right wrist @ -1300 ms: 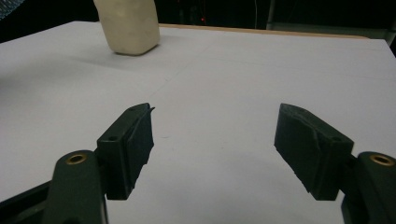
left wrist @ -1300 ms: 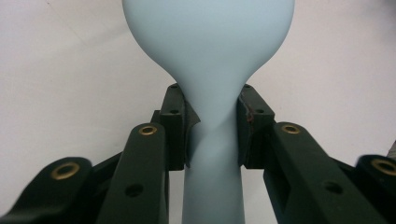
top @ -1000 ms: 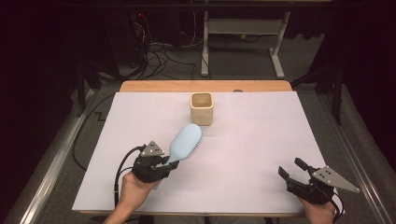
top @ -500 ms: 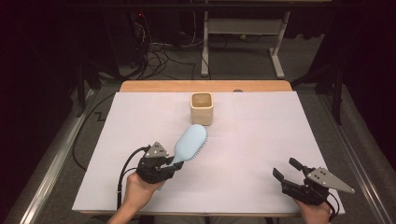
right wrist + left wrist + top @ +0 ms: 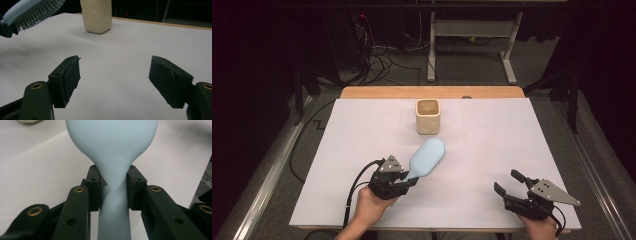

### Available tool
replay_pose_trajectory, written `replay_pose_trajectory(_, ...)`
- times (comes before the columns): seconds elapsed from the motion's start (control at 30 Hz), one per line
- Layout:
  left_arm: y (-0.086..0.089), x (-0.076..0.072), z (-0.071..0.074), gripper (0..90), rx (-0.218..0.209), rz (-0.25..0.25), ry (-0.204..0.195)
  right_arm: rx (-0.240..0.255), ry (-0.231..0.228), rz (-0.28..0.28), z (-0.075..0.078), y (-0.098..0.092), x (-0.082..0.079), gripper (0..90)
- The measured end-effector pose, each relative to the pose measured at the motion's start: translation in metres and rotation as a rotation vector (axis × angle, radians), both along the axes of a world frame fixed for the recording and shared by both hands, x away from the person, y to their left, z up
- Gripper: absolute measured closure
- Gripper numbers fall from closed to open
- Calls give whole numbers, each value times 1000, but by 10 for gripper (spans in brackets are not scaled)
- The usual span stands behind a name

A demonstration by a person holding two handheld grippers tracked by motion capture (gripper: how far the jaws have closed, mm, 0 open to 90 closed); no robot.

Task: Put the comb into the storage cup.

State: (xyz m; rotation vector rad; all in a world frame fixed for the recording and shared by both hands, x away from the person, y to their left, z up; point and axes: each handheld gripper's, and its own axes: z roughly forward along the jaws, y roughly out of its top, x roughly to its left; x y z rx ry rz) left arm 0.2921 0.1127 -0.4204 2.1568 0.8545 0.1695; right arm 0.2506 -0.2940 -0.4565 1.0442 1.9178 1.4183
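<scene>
Left gripper clamps the hairbrush by its narrow neck, the head reaching beyond the fingertips toward the cup. Right gripper has just been opening, nothing between its pads. Risk: the smooth, tapered neck could twist or slip in the pinch.

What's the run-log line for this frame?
left gripper: shut on hairbrush handle, brush off table | right gripper: open, empty, jaws just opening | cup: upright, far centre
</scene>
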Motion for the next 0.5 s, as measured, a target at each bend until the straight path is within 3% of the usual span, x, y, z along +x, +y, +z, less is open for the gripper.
replay_pose_trajectory(0.5, -23, 1, -4, 688, 13, -48, -10, 12, 23, 75, -1, 23, 2, 255)
